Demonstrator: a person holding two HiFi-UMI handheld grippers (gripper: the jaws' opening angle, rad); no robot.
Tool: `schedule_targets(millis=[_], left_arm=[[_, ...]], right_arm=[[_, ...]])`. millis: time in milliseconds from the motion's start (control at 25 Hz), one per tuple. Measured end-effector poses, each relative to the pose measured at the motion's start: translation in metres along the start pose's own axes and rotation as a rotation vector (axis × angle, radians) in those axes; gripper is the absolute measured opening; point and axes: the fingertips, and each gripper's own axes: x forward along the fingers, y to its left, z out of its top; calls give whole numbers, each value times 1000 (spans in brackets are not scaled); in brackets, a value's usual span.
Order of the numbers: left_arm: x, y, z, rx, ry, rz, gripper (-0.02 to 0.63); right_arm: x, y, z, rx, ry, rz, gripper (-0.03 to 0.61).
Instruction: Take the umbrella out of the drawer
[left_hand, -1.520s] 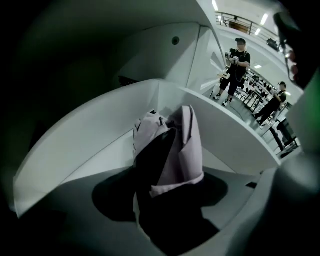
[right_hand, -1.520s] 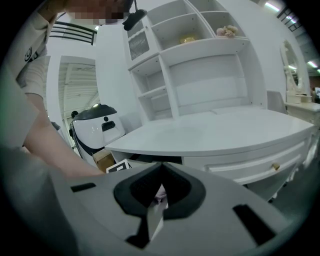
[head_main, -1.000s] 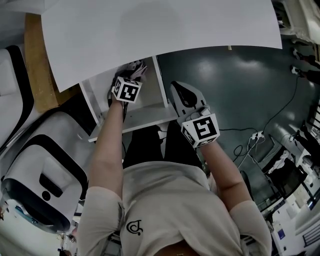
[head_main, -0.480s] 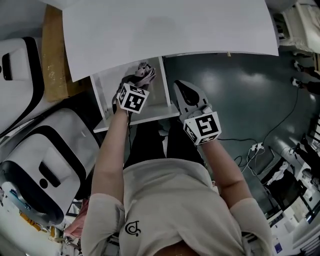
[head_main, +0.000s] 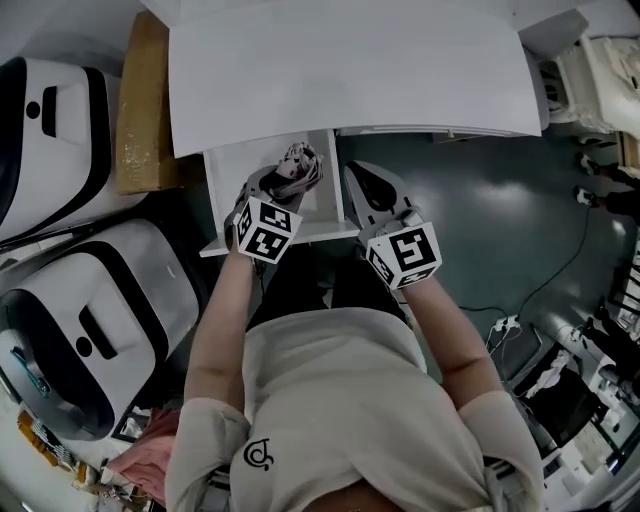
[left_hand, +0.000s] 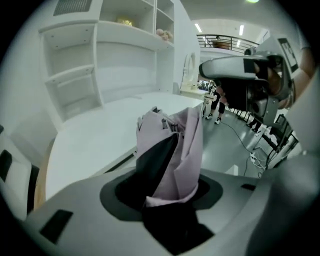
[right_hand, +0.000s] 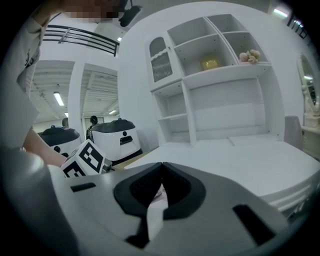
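Note:
A folded lilac and black umbrella (head_main: 297, 163) hangs over the open white drawer (head_main: 232, 182) under the desk top (head_main: 350, 70). My left gripper (head_main: 277, 187) is shut on it. In the left gripper view the umbrella (left_hand: 172, 137) stands up between the jaws of the left gripper (left_hand: 167, 172), above the desk surface. My right gripper (head_main: 361, 176) hovers just right of the drawer, its jaws closed together and holding nothing. In the right gripper view the tips of the right gripper (right_hand: 160, 167) meet, and the left gripper's marker cube (right_hand: 85, 160) shows at the left.
White shelving (right_hand: 215, 90) rises at the back of the desk. Two white and black machines (head_main: 90, 330) (head_main: 50, 120) stand left of the drawer, beside a brown cardboard box (head_main: 145, 110). Cables (head_main: 500, 310) lie on the dark floor at the right.
Both grippers have risen. The left one has lifted the umbrella up from inside the drawer to above it. The right gripper stays shut beside the drawer.

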Motion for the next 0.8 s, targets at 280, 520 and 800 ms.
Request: schedule_targets(millis=[280, 520, 800], left_arm=[[-58, 14, 36, -41, -170, 48, 231], [-121, 32, 64, -76, -343, 109, 232], [-192, 58, 83, -97, -493, 182, 232]], right_arm=[[-2, 24, 39, -40, -28, -4, 6], [0, 53, 77, -99, -82, 10, 6], [-1, 77, 91, -135, -119, 41, 6]])
